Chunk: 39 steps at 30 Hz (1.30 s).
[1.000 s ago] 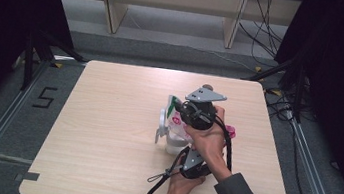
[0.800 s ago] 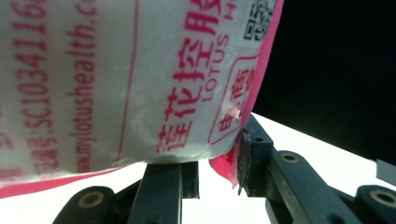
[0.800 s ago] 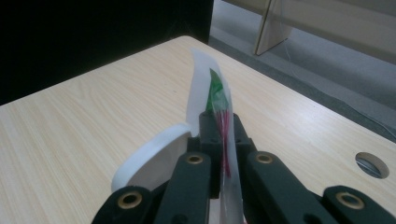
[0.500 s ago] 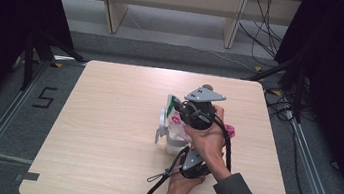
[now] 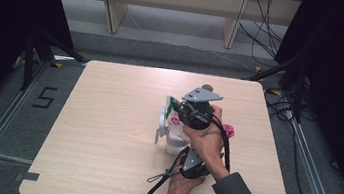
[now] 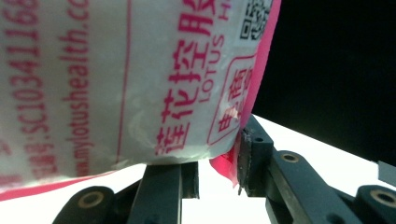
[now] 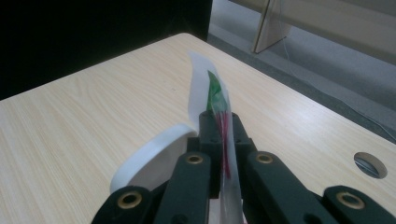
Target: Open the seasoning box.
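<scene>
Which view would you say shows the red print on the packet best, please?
The left gripper view: the packet sits close, its red lettering sharp. The right gripper view shows its thin top edge pinched between the jaws. In the high view the packet is small, half hidden by hands.

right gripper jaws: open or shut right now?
Shut on the packet's edge: the right gripper has both black jaws pressed flat against the thin film, no gap showing.

One packet, two tongs, one tabletop.
A single white packet [image 5: 172,122] with pink print and a green patch sits on one wooden tabletop [image 5: 104,133]; two tongs, the left tongs [image 6: 217,168] and the right tongs [image 7: 219,135], each show two black jaws, and two hands work them.
</scene>
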Each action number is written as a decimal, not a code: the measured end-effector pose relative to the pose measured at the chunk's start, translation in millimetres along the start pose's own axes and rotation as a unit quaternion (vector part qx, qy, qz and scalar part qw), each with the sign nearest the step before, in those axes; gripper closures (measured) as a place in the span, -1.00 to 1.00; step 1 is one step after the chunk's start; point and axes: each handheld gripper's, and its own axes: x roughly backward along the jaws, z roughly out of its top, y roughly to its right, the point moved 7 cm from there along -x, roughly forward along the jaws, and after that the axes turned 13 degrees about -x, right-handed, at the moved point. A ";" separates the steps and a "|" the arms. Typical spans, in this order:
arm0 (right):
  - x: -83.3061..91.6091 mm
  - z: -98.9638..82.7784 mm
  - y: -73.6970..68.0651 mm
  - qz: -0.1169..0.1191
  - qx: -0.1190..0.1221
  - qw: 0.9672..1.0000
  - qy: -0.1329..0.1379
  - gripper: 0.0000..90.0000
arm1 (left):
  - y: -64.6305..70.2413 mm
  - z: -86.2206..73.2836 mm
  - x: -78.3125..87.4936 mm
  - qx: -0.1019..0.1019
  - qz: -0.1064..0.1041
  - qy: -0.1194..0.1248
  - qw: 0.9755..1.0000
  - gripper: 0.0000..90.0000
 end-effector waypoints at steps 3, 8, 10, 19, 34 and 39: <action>-1.0 0.3 -0.7 0.002 0.006 1.000 0.000 0.99 | 0.6 -0.7 0.5 0.001 -0.003 0.003 1.000 0.61; -1.9 1.7 -2.8 0.005 0.006 1.000 0.000 0.99 | -1.1 0.0 0.2 0.000 0.004 0.005 1.000 0.61; -4.3 0.8 -3.3 0.001 0.003 1.000 0.000 0.99 | -1.0 0.0 0.8 -0.001 -0.002 0.002 1.000 0.61; -4.0 1.8 -4.7 0.007 0.007 1.000 -0.001 0.99 | -2.0 0.4 0.7 -0.002 -0.001 0.004 1.000 0.61; -5.4 0.4 -3.3 -0.001 0.006 1.000 -0.003 0.99 | -1.6 0.7 0.2 0.001 -0.004 0.005 1.000 0.61; -5.7 -0.4 -3.1 -0.006 0.006 1.000 -0.001 0.99 | -0.5 0.1 -1.1 0.002 -0.006 0.003 1.000 0.61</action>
